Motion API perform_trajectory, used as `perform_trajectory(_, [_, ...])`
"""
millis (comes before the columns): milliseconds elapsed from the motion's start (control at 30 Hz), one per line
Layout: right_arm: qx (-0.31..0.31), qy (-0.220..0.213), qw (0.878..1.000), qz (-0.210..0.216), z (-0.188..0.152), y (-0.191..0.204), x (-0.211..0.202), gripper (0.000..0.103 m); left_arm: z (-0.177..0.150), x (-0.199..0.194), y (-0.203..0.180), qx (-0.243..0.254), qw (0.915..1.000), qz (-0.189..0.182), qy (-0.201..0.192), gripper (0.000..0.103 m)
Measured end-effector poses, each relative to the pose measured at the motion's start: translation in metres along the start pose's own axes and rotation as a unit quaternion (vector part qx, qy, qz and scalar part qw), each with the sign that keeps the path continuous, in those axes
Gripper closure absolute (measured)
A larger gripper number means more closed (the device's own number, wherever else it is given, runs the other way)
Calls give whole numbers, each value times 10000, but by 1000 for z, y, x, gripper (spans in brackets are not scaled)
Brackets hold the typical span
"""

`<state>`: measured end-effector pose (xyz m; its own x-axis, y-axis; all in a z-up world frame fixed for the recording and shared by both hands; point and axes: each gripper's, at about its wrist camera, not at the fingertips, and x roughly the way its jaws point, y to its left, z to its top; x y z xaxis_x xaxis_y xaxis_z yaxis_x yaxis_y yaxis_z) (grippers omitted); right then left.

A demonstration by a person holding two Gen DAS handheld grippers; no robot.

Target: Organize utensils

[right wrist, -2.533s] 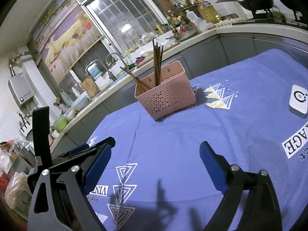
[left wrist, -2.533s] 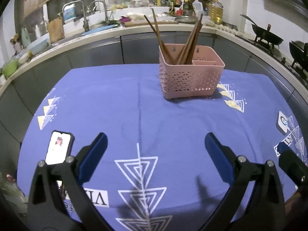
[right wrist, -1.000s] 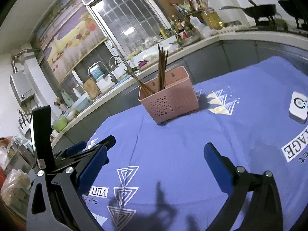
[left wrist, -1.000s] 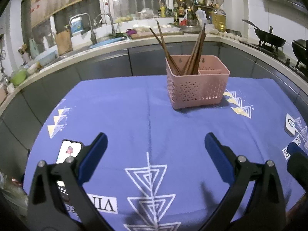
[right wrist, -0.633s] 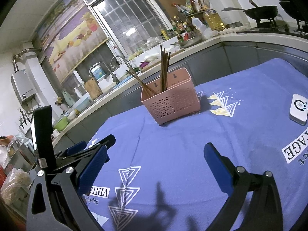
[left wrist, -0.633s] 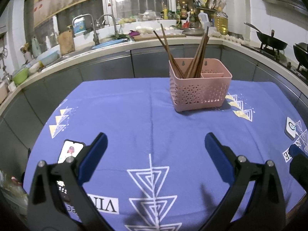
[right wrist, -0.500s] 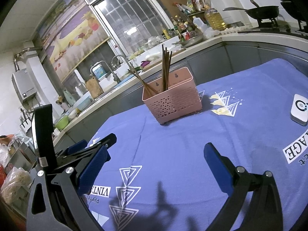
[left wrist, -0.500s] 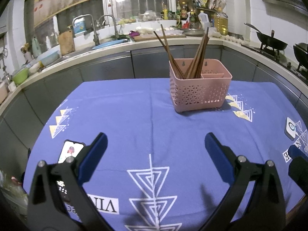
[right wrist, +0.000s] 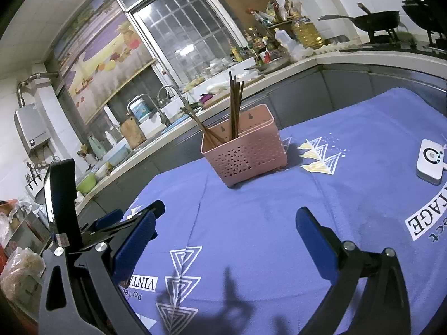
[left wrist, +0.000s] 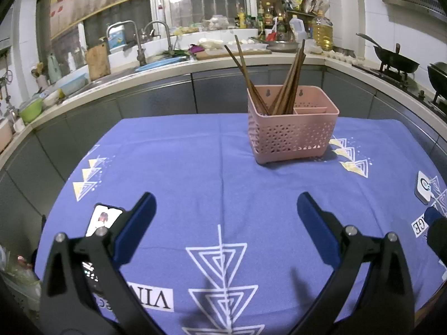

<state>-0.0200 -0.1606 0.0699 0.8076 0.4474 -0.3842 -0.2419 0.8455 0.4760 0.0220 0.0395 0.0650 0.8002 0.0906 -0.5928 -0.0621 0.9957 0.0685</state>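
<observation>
A blue tablecloth (left wrist: 195, 173) printed with white triangles covers the table. A smartphone (left wrist: 102, 219) lies near its left edge, a small white device (right wrist: 430, 162) at the right. Behind, a counter holds faucets (left wrist: 151, 37), a wok (left wrist: 395, 60) and an oil bottle (left wrist: 322, 32).

The basket (left wrist: 292, 131) is matt pink perforated plastic; the chopsticks (left wrist: 290, 82) look like dark wood; the tablecloth (left wrist: 195, 173) is soft blue cloth.
</observation>
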Motion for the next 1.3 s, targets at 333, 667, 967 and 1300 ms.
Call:
perform_trajectory(333, [34, 21, 10000, -5, 1, -6, 0, 4, -2, 1, 0, -9, 10000, 69, 19, 6])
perform_trajectory(667, [48, 59, 10000, 1, 1, -7, 0, 6, -3, 2, -1, 4, 9999, 100, 23, 6])
perform_trajectory(967, [13, 118, 9999, 23, -2, -6, 4, 11, -2, 3, -3, 10, 9999, 101, 66, 6])
perform_trajectory(1300, [2, 122, 9999, 21, -4, -4, 5, 12, -3, 5, -3, 12, 9998, 139, 155, 6])
